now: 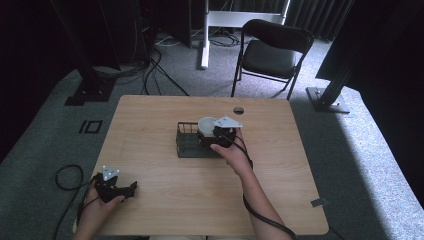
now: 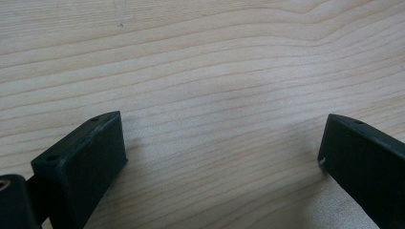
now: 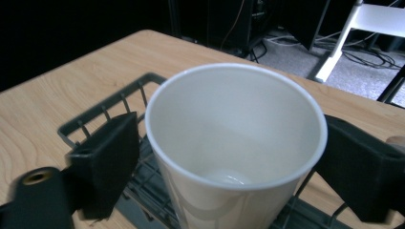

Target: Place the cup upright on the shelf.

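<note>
White paper, thin-walled and empty: the single cup point(image 3: 236, 143) stands upright over the right-hand end of a dark wire basket point(image 1: 186, 141), which sits on the wooden table point(image 1: 150, 200) a little behind its centre, nearer the far edge than the near one; whether the cup's base is already on the basket floor I cannot tell. It looks very light and easily crushed, with a smooth wall that could slip; I judge the safest hold is a gentle squeeze across the upper wall just under the rolled rim, where the paper is stiffest, and never hard enough to buckle it. The right gripper point(image 3: 229, 157) has it in just that place; its two black jaws stand wide, one on each side of the cup and pressed against the wall below the rim, so it appears to be holding the cup. The left gripper point(image 2: 222, 157) rests at the near left corner of the table, well apart from the basket; its jaws are spread wide with nothing but bare wood between them. Count: one cup, one basket, two grippers, one table; beyond the far edge, one black folding chair point(image 1: 272, 50).
</note>
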`<state>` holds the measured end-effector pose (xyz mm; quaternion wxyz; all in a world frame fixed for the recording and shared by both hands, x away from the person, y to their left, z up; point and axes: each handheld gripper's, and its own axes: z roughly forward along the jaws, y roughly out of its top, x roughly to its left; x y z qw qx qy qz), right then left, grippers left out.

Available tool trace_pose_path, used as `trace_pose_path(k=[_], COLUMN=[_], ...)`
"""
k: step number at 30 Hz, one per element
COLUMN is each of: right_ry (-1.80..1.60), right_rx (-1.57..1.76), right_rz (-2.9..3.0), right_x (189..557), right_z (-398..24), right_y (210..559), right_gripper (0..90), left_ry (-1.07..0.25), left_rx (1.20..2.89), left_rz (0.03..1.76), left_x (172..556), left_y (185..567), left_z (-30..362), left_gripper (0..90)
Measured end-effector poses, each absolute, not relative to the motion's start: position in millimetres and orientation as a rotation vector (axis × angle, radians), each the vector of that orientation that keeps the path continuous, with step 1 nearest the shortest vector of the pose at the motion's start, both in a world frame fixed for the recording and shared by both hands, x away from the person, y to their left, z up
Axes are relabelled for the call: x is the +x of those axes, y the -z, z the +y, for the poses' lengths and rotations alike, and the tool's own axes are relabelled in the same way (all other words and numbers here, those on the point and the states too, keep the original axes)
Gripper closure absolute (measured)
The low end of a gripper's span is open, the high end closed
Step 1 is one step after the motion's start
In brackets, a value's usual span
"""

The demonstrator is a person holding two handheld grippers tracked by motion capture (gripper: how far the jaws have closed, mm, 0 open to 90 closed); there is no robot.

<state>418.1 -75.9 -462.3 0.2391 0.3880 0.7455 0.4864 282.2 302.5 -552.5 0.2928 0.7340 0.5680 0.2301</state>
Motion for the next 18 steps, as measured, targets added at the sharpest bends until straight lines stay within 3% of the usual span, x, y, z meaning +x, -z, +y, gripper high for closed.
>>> trace_pose_path(k=[18], right_ry=[-1.368], right_rx=[1.032], right_rz=[2.01], right_x=[398], right_z=[-97], right_y=[459], right_gripper=[10.9], left_ry=[-0.613], left_rx=[1.956], left_rz=[1.513], left_x=[282], left_y=[552], left_z=[302], left_gripper=[2.6])
